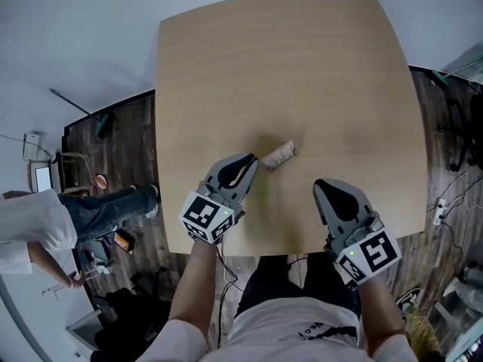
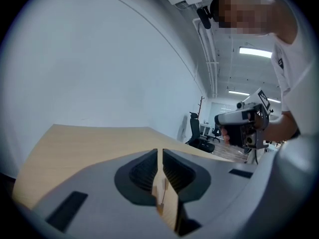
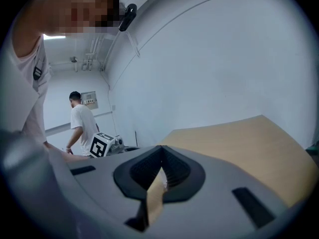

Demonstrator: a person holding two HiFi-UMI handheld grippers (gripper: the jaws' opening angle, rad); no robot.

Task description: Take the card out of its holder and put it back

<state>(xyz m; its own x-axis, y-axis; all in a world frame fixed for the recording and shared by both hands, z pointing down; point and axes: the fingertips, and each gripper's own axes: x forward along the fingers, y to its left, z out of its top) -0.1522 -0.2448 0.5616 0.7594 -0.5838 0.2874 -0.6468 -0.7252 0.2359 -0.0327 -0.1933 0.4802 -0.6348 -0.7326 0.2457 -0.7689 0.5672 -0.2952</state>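
Both grippers sit low over the near edge of the table (image 1: 302,66). The left gripper (image 1: 252,160) has its jaws drawn to a thin slit, with only tabletop showing through. The right gripper (image 1: 321,184) is closed tip to tip and empty.

The holder (image 1: 278,155), a small tan piece, lies flat on the wood just beside the left gripper's tip. Whether they touch, and whether the card is in it, cannot be told. The right gripper is well apart from it.

Around it the pale wood top is bare. Beyond the table edges is dark plank floor (image 1: 128,134), with a bystander (image 1: 45,225) in a white shirt and jeans at the left and cables (image 1: 441,210) at the right. A white wall (image 1: 75,36) runs behind.
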